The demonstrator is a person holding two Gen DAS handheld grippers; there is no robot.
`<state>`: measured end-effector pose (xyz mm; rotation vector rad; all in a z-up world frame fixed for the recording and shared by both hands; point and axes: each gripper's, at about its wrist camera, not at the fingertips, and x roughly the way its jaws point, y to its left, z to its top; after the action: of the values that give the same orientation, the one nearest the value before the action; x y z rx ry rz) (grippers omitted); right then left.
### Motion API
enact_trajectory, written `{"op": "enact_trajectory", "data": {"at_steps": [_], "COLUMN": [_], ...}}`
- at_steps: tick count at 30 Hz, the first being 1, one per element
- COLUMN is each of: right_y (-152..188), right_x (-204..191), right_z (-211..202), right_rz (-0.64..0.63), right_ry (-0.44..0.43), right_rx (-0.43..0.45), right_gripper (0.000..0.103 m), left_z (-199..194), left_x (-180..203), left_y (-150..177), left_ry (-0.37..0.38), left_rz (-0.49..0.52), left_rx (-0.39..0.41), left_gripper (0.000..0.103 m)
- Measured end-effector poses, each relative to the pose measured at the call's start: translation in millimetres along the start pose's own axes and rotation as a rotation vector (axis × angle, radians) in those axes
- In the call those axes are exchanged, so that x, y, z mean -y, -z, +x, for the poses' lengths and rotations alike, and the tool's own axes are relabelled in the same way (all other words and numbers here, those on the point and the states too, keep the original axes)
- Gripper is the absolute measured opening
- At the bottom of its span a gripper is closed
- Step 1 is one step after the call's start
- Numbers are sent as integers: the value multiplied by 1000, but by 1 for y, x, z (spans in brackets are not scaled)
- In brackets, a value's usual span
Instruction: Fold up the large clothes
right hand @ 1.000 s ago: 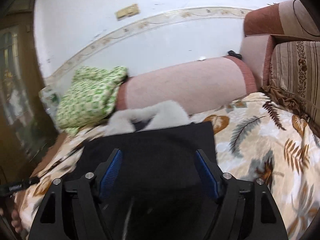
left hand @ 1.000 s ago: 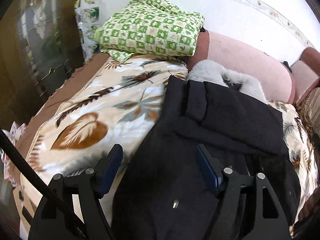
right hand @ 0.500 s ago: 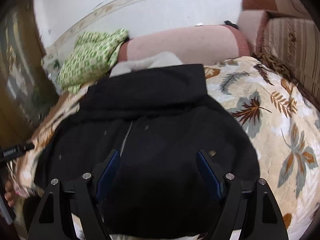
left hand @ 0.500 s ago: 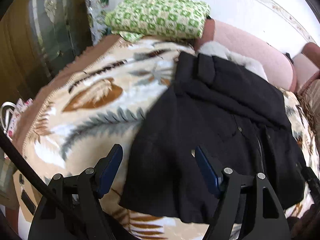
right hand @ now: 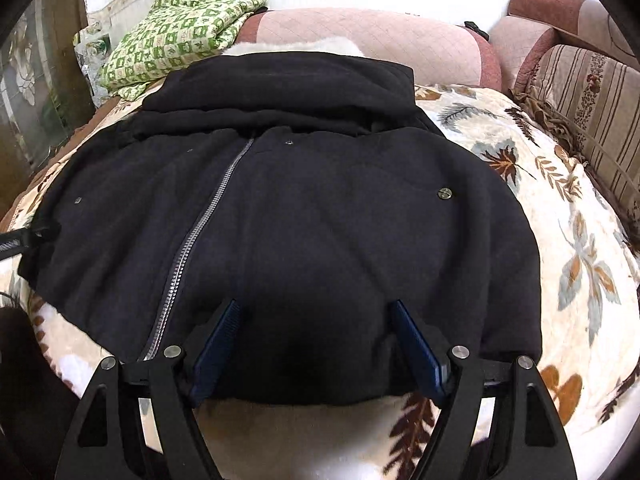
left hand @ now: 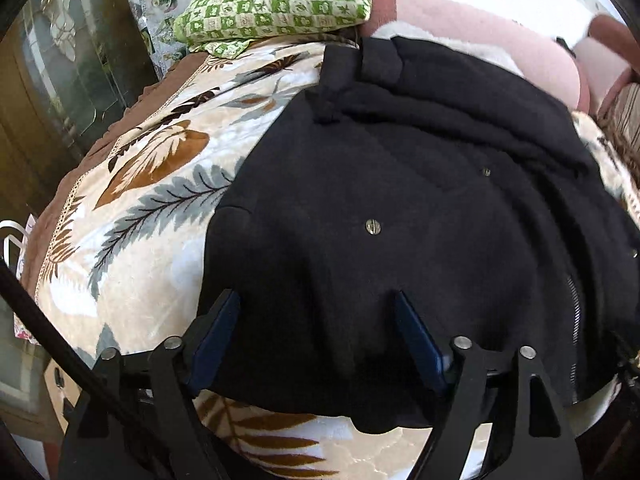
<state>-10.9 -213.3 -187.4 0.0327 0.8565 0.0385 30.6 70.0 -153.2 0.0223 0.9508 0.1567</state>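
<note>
A large black jacket (left hand: 400, 208) with a white fur collar lies folded on a leaf-patterned blanket (left hand: 152, 184). In the right wrist view the jacket (right hand: 320, 216) shows its grey zipper (right hand: 200, 232) and metal snaps. My left gripper (left hand: 316, 312) is open, its blue pads over the jacket's near left edge. My right gripper (right hand: 314, 320) is open over the jacket's near edge, right of the zipper. Neither gripper holds cloth.
A green checked pillow (left hand: 276, 0) lies at the head of the bed, and it also shows in the right wrist view (right hand: 176, 28). A pink bolster (right hand: 380, 44) runs along the white wall. A striped sofa arm (right hand: 592, 100) stands at the right. A glass cabinet (left hand: 68, 72) stands left.
Both grippers have pulled back toward the near edge of the bed and risen. The jacket now lies in fuller view, spread below the open jaws.
</note>
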Motion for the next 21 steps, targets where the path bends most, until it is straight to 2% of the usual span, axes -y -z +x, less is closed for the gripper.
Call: {"op": "enact_trajectory", "data": {"at_steps": [3, 7, 9, 11, 14, 21], "right_y": [0, 0, 1, 1, 1, -4], "right_x": [2, 1, 0, -1, -1, 9], "right_z": [0, -1, -1, -2, -3, -19], "right_rz": [23, 35, 36, 41, 44, 92], "right_ry": [-10, -16, -18, -21, -22, -78], "right_rx": [2, 5, 6, 7, 9, 36], "right_gripper": [82, 83, 83, 83, 83, 83], "left_z": [5, 11, 16, 22, 22, -2], "left_x": [4, 2, -3, -10, -14, -11], "left_y": [5, 10, 11, 10, 9, 13], "left_ry": [-25, -15, -19, 4, 19, 44], "left_rz": [18, 19, -7, -66, -79, -57], "left_rx": [0, 6, -25, -69, -88, -34], "left_gripper": [88, 95, 102, 103, 103, 103]}}
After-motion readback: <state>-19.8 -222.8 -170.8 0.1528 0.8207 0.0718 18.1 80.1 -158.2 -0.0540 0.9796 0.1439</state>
